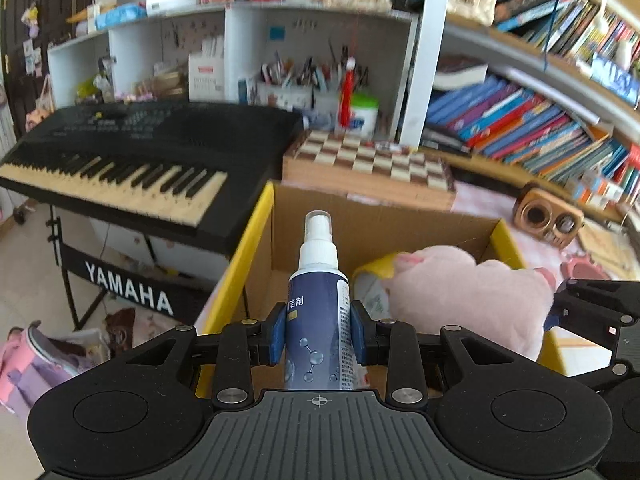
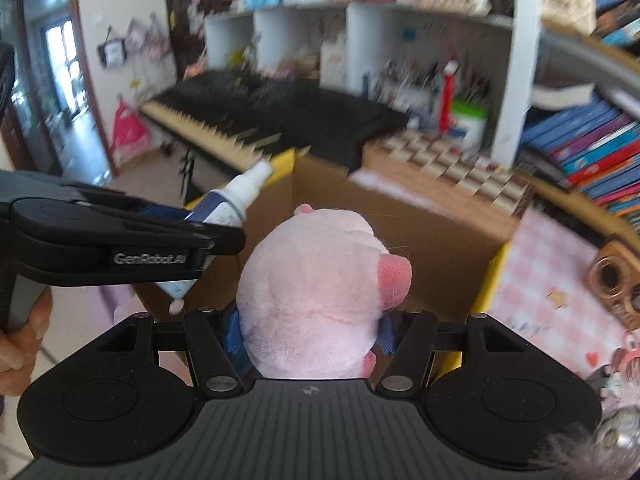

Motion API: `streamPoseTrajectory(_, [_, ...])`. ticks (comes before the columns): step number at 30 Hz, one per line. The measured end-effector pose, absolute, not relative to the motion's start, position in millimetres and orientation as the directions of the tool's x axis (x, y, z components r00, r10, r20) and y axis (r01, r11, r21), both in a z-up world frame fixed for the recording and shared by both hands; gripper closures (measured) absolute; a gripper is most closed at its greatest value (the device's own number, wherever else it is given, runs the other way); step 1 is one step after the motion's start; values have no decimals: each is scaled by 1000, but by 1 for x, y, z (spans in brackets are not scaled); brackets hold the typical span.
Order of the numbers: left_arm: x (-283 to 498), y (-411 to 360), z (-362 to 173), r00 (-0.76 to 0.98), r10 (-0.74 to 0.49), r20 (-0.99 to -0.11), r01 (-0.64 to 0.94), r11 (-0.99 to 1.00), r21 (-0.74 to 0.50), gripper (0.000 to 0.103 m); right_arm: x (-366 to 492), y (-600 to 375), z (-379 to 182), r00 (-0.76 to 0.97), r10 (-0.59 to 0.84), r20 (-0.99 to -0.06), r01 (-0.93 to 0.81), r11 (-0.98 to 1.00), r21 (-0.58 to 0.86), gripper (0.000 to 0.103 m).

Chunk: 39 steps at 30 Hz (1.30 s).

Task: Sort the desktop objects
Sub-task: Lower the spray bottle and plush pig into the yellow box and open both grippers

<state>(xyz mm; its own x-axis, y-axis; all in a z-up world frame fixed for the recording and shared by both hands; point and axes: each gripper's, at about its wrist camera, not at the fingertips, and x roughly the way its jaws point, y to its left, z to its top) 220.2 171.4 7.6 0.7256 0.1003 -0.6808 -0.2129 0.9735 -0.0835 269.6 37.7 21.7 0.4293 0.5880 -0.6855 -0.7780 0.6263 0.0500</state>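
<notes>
My left gripper (image 1: 319,330) is shut on a dark blue spray bottle (image 1: 319,312) with a white nozzle, held upright over the open cardboard box (image 1: 384,220) with yellow flaps. My right gripper (image 2: 310,334) is shut on a pink plush pig (image 2: 316,292), held over the same box (image 2: 420,220). In the left wrist view the plush (image 1: 468,292) hangs at the right, over the box. In the right wrist view the left gripper (image 2: 192,236) with the bottle (image 2: 236,200) is close at the left. A yellow and white object (image 1: 372,284) lies inside the box.
A black Yamaha keyboard (image 1: 132,160) stands left of the box. A wooden chessboard (image 1: 372,164) lies behind it. A wooden radio (image 1: 548,216) sits on the pink checked cloth (image 2: 552,280) at the right. Shelves with books (image 1: 532,120) and pens rise behind.
</notes>
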Motion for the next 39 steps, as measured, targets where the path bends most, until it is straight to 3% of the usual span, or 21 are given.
streamPoseTrajectory(11, [238, 168, -21, 648, 69, -758, -188, 980, -71, 72, 279, 57, -2, 334, 550, -765, -825, 563, 45, 42])
streamPoseTrajectory(16, [240, 169, -29, 617, 65, -784, -192, 979, -70, 72, 291, 58, -10, 248, 549, -798, -813, 566, 137, 41])
streamPoseTrajectory(23, [241, 171, -29, 610, 54, -791, -197, 977, -85, 72, 288, 57, -9, 257, 541, -801, -807, 576, 130, 39])
streamPoseTrajectory(29, [231, 164, -14, 665, 70, -743, -174, 983, -63, 69, 283, 46, -4, 299, 559, -774, -791, 598, 127, 38])
streamPoseTrajectory(33, [218, 159, 1, 721, 73, -689, -158, 986, -61, 61, 271, 36, 12, 359, 579, -732, -777, 620, 109, 36])
streamPoseTrajectory(39, [190, 148, 28, 795, 88, -600, -154, 986, -60, 39, 250, 11, 39, 467, 583, -665, -746, 663, 58, 31])
